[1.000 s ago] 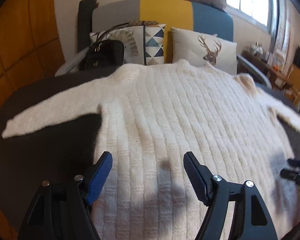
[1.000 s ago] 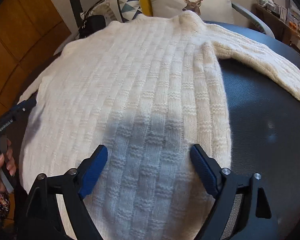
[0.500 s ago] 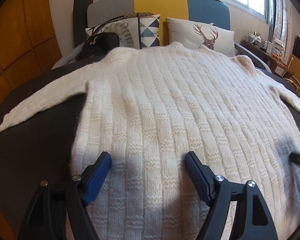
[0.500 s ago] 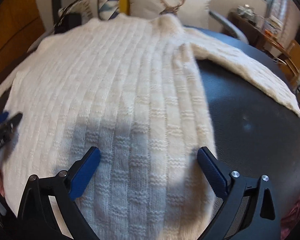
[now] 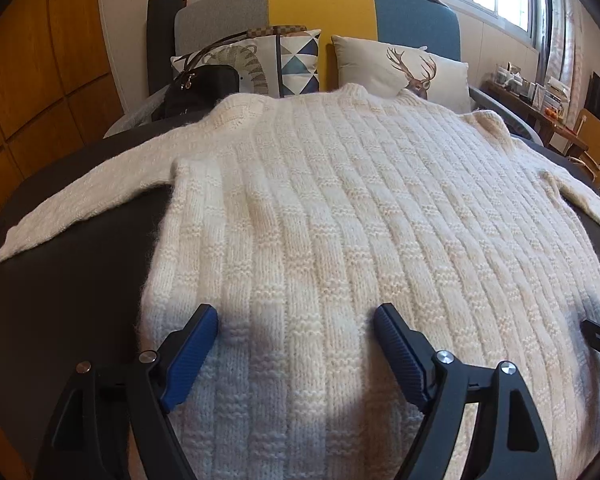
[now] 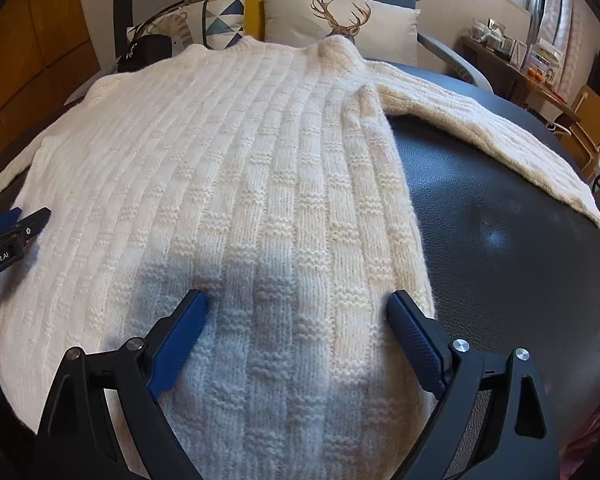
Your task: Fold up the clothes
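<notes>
Black left tongs [image 6: 14, 222], "GenRobot.AI" lettering, cream sweater [image 6: 240, 200]

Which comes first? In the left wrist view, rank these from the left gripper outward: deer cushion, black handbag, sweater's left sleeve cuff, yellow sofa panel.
From the left gripper:
1. Sleeve cuff, far left on the dark surface.
2. Black handbag, behind the sweater's shoulder, left.
3. Deer cushion, behind the collar, right of centre.
4. Yellow sofa panel, top centre, behind the cushions.
</notes>
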Motion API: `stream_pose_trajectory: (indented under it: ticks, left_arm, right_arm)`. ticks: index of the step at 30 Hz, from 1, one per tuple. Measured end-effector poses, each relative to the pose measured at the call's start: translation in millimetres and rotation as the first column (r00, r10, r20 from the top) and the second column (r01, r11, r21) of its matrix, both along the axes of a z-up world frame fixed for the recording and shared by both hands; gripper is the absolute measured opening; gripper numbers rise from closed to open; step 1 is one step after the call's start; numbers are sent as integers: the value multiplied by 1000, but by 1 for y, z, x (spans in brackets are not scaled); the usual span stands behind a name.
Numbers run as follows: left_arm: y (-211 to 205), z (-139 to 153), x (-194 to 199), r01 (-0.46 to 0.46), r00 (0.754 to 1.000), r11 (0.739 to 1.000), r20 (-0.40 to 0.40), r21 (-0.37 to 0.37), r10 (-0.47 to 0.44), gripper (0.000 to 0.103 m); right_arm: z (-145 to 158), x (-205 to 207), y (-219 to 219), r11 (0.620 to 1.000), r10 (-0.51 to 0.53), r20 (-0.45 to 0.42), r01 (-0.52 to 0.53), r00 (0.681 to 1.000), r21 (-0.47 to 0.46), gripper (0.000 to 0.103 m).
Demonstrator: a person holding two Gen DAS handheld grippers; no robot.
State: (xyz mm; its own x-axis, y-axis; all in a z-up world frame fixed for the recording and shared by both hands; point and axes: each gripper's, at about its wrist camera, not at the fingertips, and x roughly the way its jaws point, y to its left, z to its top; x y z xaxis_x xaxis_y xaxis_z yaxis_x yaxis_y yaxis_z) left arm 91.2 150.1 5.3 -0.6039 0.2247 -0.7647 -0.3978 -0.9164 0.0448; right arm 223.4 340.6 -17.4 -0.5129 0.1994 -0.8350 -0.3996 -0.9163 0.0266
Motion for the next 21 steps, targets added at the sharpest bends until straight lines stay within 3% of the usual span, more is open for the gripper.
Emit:
stream_pose_trajectory:
  ticks: [5, 9, 10, 12, 14, 17, 21]
  left_arm:
    - [-2, 1, -2, 0, 1000, 1000, 16, 6, 0, 83]
    - [-3, 1, 0, 1, 1000, 1000, 11, 11, -1, 83]
    - [-2, 0, 0, 1, 1000, 1000, 10, 7, -1, 83]
    - [-2, 0, 1, 2, 1000, 1000, 9, 4, -2, 83]
    - [-3, 0, 1, 3, 1000, 1000, 8, 9, -3, 83]
    - [-3, 1, 2, 7, 1000, 1000, 6, 5, -7, 83]
    - [-4, 1, 5, 18, 1000, 1000, 1, -7, -18, 83]
  right_arm:
    - [5, -4, 9, 999, -9, 20, 9, 1000, -41, 95]
    - [27, 11, 12, 996, -43, -78, 37, 996, -85, 86]
    - [30, 13, 11, 997, -36, -87, 30, 996, -76, 80]
    - [31, 14, 11, 997, -27, -84, 21, 996, -69, 42]
    - [24, 10, 12, 993, -16, -59, 8, 998, -121, 20]
    - [9, 5, 12, 985, 3, -30, -8, 1000, -172, 20]
    - [6, 5, 3, 997, 55, 15, -54, 998, -60, 19]
